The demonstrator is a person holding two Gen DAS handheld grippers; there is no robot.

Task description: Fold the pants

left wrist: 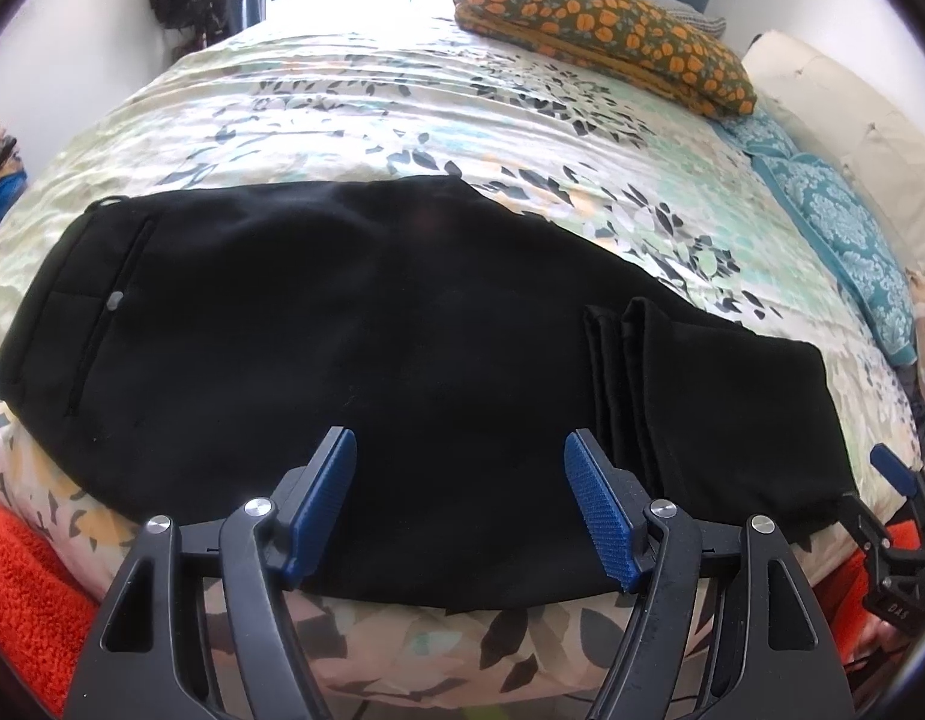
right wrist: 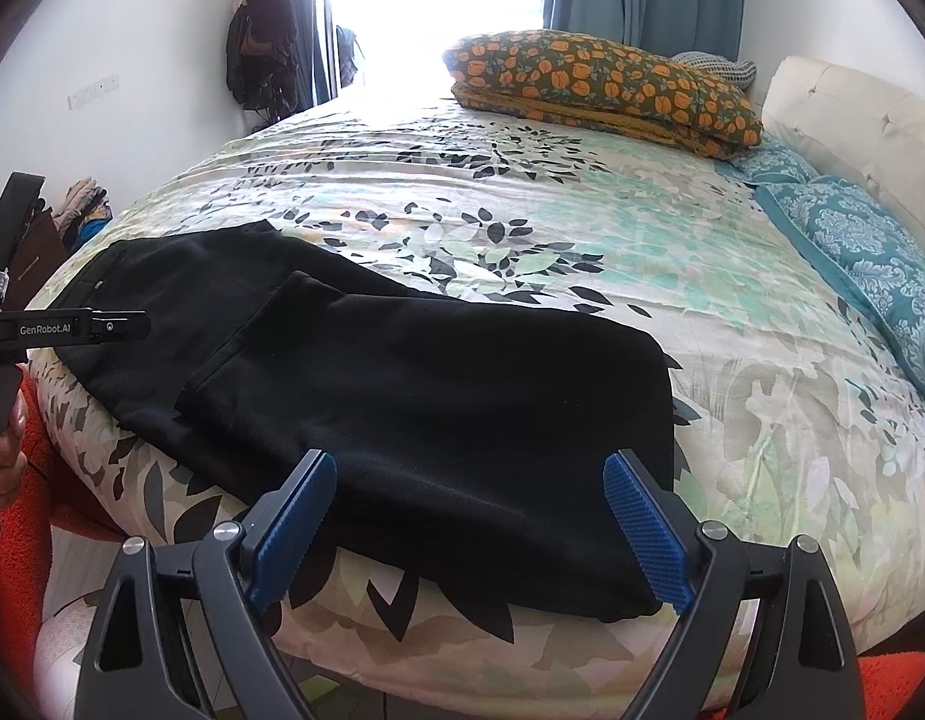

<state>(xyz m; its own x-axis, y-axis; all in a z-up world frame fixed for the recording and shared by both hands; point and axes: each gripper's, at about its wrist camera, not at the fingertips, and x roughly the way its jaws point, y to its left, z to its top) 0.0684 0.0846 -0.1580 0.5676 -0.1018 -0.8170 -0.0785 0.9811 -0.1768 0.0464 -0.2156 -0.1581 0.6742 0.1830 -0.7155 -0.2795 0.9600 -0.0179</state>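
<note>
Matt black cloth pants (left wrist: pixel 342 324) on smooth printed cotton bedspread (left wrist: pixel 402 114).

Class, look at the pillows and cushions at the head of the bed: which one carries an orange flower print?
The dark green pillow farthest back, lying on a mustard blanket. The nearer pillow is teal with a pale damask pattern.

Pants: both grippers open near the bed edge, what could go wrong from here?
1. The black pants lie along the bed's near edge; a pull toward the person could drag them off.
2. The leg ends are already folded over, with stacked edges. The left gripper may pinch only the top layer and undo that fold.
3. The right gripper hovers open over thick fabric; a shallow bite could slip mid-fold.
</note>
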